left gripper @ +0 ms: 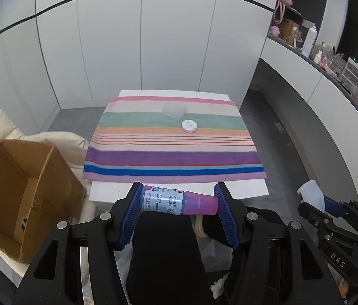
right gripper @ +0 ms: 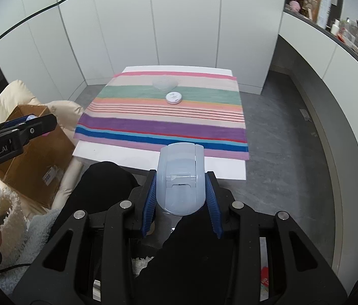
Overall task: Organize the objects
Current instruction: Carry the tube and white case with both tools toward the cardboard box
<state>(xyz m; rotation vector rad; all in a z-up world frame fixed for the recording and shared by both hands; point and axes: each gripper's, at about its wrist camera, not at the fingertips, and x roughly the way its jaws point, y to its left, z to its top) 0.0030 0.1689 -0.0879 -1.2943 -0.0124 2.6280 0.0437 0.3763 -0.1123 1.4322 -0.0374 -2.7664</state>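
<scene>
My left gripper (left gripper: 177, 200) is shut on a small bottle (left gripper: 163, 200) with a blue label and a pink cap, held crosswise in front of the table's near edge. My right gripper (right gripper: 181, 190) is shut on a translucent plastic case (right gripper: 180, 178), held above my lap; it also shows in the left wrist view (left gripper: 311, 194). On the striped cloth (left gripper: 173, 152) lie a round white tin (left gripper: 189, 126) and a clear heart-shaped box (left gripper: 174, 111). An open cardboard box (left gripper: 24, 190) stands on a cream chair to the left.
The white table (right gripper: 118, 152) stands before white wall panels. A curved counter (left gripper: 331, 81) with shelves of bottles and clutter runs along the right. Grey floor lies right of the table. My legs in black are below the grippers.
</scene>
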